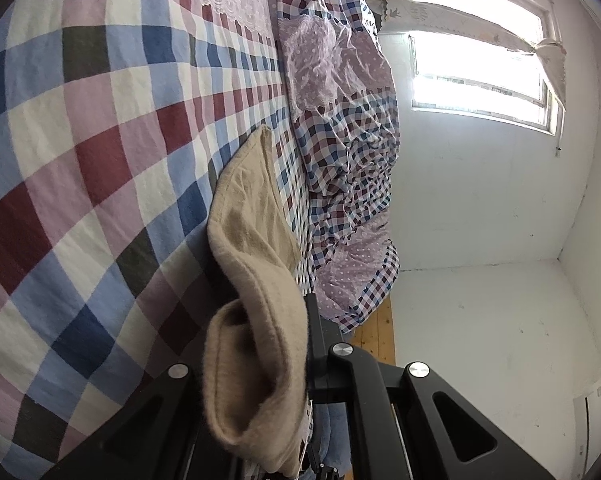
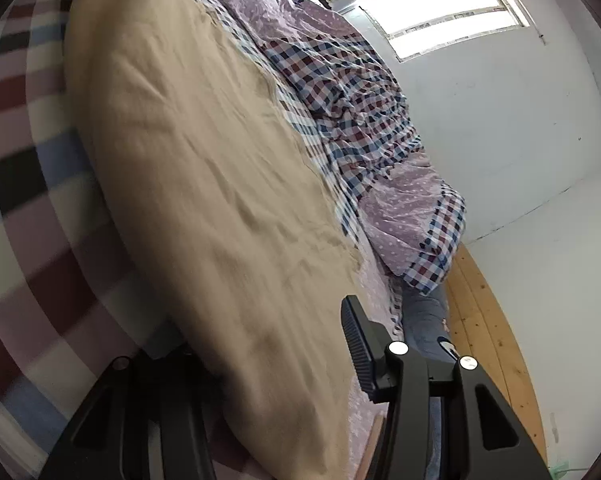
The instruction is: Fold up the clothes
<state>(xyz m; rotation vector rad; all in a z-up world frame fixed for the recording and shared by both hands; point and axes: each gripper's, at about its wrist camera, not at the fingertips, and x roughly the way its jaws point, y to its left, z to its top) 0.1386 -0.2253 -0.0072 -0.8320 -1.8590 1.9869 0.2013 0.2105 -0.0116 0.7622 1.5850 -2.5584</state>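
Note:
A beige knitted garment (image 1: 256,240) lies on the checked bed sheet (image 1: 100,160). One folded edge of it rises into my left gripper (image 1: 288,320), which is shut on that edge. Only the gripper's right finger (image 1: 314,328) shows beside the cloth. In the right wrist view the same beige garment (image 2: 204,184) spreads wide over the bed. My right gripper (image 2: 260,332) stands open low over its near end. The ridged right finger (image 2: 356,340) is clear of the cloth, and the left finger is hidden under it.
A rumpled checked and lilac dotted quilt (image 1: 340,140) is heaped along the far side of the bed. Beyond it are a white wall and a bright window (image 1: 480,64). A strip of wooden floor (image 2: 488,320) runs beside the bed.

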